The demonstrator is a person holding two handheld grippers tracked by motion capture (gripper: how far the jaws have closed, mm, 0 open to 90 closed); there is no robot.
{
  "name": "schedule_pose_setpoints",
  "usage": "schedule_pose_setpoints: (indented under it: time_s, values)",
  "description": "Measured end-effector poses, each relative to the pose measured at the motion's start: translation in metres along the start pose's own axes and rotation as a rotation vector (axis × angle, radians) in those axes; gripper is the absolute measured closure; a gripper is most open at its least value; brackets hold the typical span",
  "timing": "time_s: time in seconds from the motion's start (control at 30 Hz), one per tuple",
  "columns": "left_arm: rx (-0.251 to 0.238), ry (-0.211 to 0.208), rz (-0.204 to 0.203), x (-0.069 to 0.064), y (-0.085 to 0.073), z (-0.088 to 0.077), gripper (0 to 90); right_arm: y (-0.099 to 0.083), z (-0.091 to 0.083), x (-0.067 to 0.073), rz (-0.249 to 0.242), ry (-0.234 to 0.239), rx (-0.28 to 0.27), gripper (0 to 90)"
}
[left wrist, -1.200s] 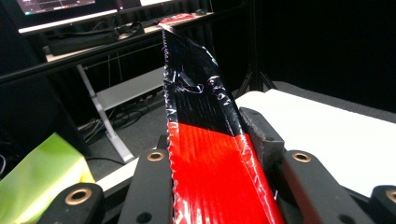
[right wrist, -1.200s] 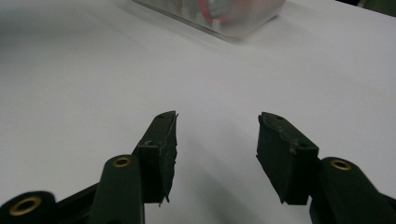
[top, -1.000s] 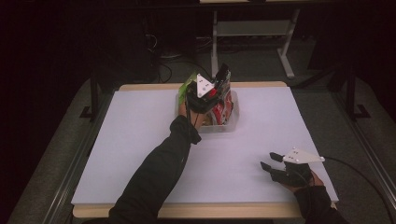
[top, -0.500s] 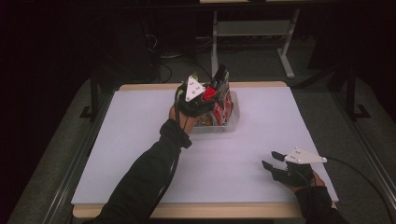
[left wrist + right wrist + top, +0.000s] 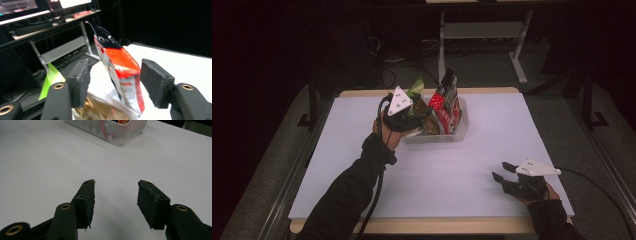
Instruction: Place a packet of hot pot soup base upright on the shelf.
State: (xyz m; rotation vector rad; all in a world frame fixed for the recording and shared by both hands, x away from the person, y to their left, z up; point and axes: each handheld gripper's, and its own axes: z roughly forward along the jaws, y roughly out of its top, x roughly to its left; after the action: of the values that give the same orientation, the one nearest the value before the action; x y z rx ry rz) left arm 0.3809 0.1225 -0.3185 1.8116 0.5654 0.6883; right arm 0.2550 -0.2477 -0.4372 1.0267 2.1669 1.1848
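A clear plastic bin (image 5: 460, 133) at the table's far middle holds snack bags. A red, black and white bag (image 5: 446, 102) stands upright in it, with a green bag (image 5: 416, 87) behind and a brownish one (image 5: 430, 125) lower down. My left gripper (image 5: 416, 114) hovers at the bin's left end. Its jaws have just been opening and now stand open. In the left gripper view the red bag (image 5: 120, 62) rises between the pads (image 5: 81, 80) without touching them, with the green bag (image 5: 51, 77) at the left. My right gripper (image 5: 502, 171) rests near the front right, open and holding nothing (image 5: 115, 195).
The white table top (image 5: 492, 120) spreads around the bin (image 5: 120, 135). A metal-framed desk (image 5: 484, 30) stands beyond the far edge, with cables on the dark floor. A black cable trails from each gripper toward the table's near edge.
The left gripper has moved left from above the bin to its left end, and its jaws have spread apart. The red bag stays upright in the bin. The right gripper has not moved.
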Motion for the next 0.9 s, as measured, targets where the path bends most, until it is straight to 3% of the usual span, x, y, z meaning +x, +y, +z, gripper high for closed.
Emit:
schedule_pose_setpoints:
  time_s: [0.07, 0.33, 0.47, 0.9]
  values:
    - [0.009, -0.022, 0.001, 0.0, -0.003, -0.004, 40.0, 0.0, 0.0, 0.001, -0.003, -0.004, 0.001, 47.1]
    - [0.035, -0.028, -0.018, 0.003, -0.019, -0.021, 35.4, 0.002, -0.001, 0.004, -0.024, -0.015, -0.002, 46.1]
    - [0.053, -0.024, -0.021, 0.004, -0.027, -0.028, 28.4, 0.003, -0.004, 0.004, -0.031, -0.023, -0.014, 44.3]
    - [0.114, -0.03, 0.018, 0.004, -0.054, -0.043, 23.6, 0.004, -0.006, 0.004, -0.044, -0.05, -0.023, 41.3]
